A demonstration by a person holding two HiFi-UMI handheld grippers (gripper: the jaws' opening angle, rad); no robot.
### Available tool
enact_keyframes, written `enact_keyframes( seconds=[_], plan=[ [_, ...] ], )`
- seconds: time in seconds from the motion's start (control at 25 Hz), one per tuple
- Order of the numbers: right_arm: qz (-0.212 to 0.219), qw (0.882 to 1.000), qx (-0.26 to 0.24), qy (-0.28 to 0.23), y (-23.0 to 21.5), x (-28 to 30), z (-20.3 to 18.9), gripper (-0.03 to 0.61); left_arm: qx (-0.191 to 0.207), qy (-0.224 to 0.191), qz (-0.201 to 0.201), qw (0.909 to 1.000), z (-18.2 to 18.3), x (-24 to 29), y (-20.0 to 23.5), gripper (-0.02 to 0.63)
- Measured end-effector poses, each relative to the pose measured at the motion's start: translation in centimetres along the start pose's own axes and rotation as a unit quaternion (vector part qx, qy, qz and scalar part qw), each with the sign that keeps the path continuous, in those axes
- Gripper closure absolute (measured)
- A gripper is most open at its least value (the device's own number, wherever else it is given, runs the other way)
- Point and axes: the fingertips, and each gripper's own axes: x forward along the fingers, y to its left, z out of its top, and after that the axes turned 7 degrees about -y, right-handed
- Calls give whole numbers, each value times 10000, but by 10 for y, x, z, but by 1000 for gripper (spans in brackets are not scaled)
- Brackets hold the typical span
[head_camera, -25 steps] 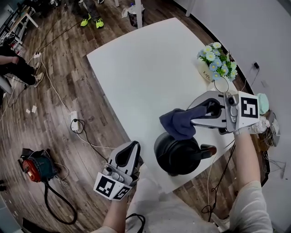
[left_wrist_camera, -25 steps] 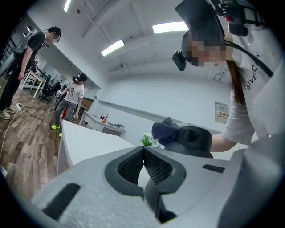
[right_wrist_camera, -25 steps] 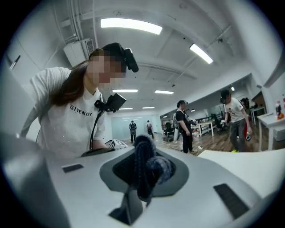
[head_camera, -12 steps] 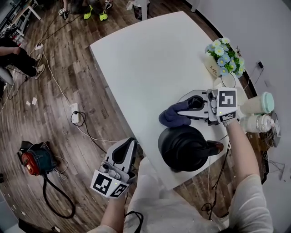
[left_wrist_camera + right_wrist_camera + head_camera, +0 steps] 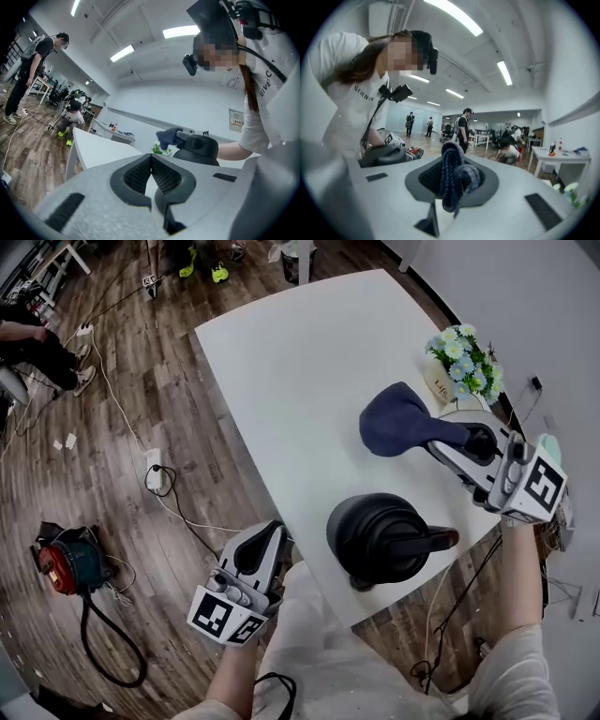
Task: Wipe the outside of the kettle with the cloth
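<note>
Closest to the camera wearer, the left gripper [image 5: 272,538] is held off the near edge of the white table [image 5: 300,352], above the wooden floor [image 5: 141,427]; its own view shows the jaws pressed together with nothing between them [image 5: 151,161]. Just beyond it, a black kettle [image 5: 375,538] stands upright near the table's near edge, lid on, its handle [image 5: 424,542] pointing toward the person's right. It is also visible from the left gripper view [image 5: 199,149]. Farther along the table, the right gripper [image 5: 442,437] pinches a dark blue cloth [image 5: 398,420]. That gripper's own view shows a fold of the fabric clamped between the two jaws and bunched over them [image 5: 452,180]. In the head view the cloth sits beyond the kettle and apart from it, with bare tabletop showing between the two. Past the cloth, a small pot of white and blue flowers [image 5: 461,354] stands at the table's right edge by the wall. On the floor to the left lie a red vacuum cleaner [image 5: 58,563] and loose cables [image 5: 122,442]. In the distance of the right gripper view, a person in black [image 5: 464,127] stands among desks in an open office.
</note>
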Motion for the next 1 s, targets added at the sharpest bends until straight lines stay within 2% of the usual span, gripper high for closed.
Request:
enact_keyframes(
  seconds=[0.08,0.16,0.24,0.32,0.4,0.48,0.64,0.72,0.88,1.0],
  plan=[
    [-186,9987,-345,-334,13,-15,58,526,-3,-67,-2,10000,3,-2,-4,606],
    [-636,9941,-725,-495,32,-28,107,526,-10,-129,-1,9999,6,-4,-8,606],
    [-1284,9841,-1145,-449,53,-37,139,526,-16,-165,1,9999,8,-7,-11,606],
    [-1971,9673,-1578,-229,78,-33,152,526,-33,-206,-24,9998,10,-9,-17,606],
    [-2518,9475,-1970,77,109,-15,146,526,-60,-288,-78,9995,14,-11,-25,606],
    [-2765,9345,-2219,336,144,12,132,526,-3,-460,-57,9989,23,-14,-32,606],
    [-2551,9203,-2692,1246,193,56,85,526,787,-1022,487,9904,61,-37,-42,606],
    [-2408,9088,-2896,1797,207,67,58,526,1063,-1145,572,9861,73,-49,-45,606],
    [-2658,8794,-2972,2600,211,64,16,526,1246,-858,318,9880,58,-52,-54,606],
    [-2874,8779,-2666,2750,213,65,-6,526,1491,-540,76,9873,34,-50,-70,606]
  ],
)
